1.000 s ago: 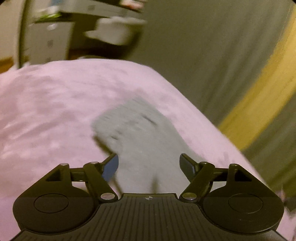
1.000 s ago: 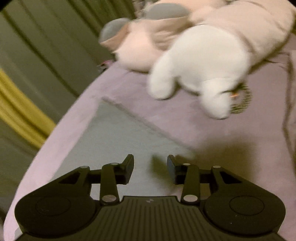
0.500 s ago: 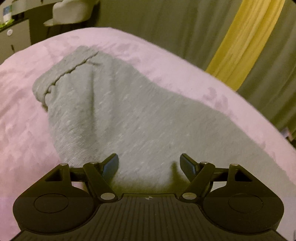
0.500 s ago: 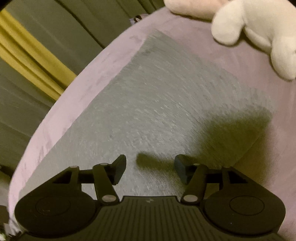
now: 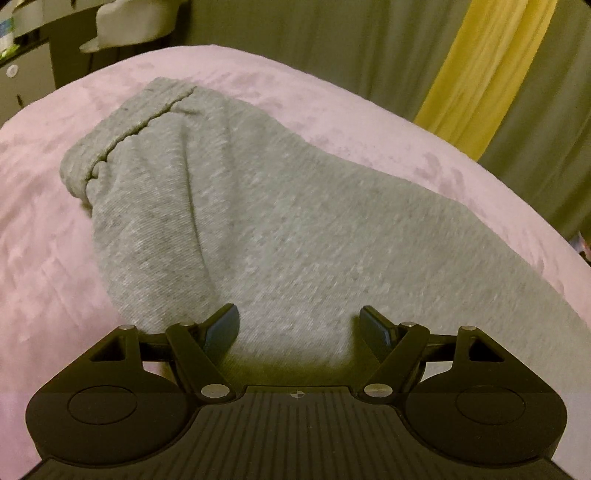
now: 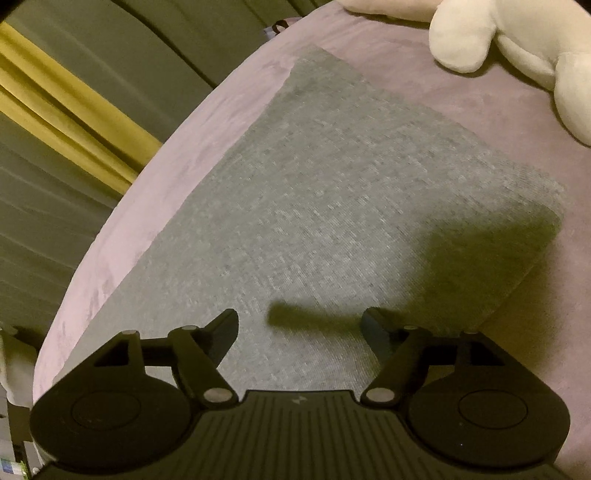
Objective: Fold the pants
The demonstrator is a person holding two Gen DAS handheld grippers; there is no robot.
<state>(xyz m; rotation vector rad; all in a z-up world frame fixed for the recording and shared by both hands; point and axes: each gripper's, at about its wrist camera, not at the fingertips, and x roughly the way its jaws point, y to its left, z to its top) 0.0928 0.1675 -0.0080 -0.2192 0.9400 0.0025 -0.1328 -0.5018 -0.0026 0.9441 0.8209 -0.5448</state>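
Note:
Grey pants (image 5: pixel 288 236) lie flat on a pink blanket (image 5: pixel 44 229), with a ribbed cuff (image 5: pixel 122 133) at the far left in the left wrist view. My left gripper (image 5: pixel 299 325) hangs open just over the near part of the leg, nothing between its fingers. In the right wrist view the wider grey end of the pants (image 6: pixel 332 206) spreads across the bed. My right gripper (image 6: pixel 299 325) is over it with its jaws opening, and only flat cloth shows below the gap.
A white plush toy (image 6: pixel 517 48) lies at the far right of the bed. Dark green and yellow curtains (image 5: pixel 472 62) hang past the bed's far edge. A cabinet and a white object (image 5: pixel 129 22) stand beyond the bed at the top left.
Both grippers dropped closer to the pants and tilted down, so the cloth now fills each view. The right gripper's jaws have spread much wider. The left jaws kept their width.

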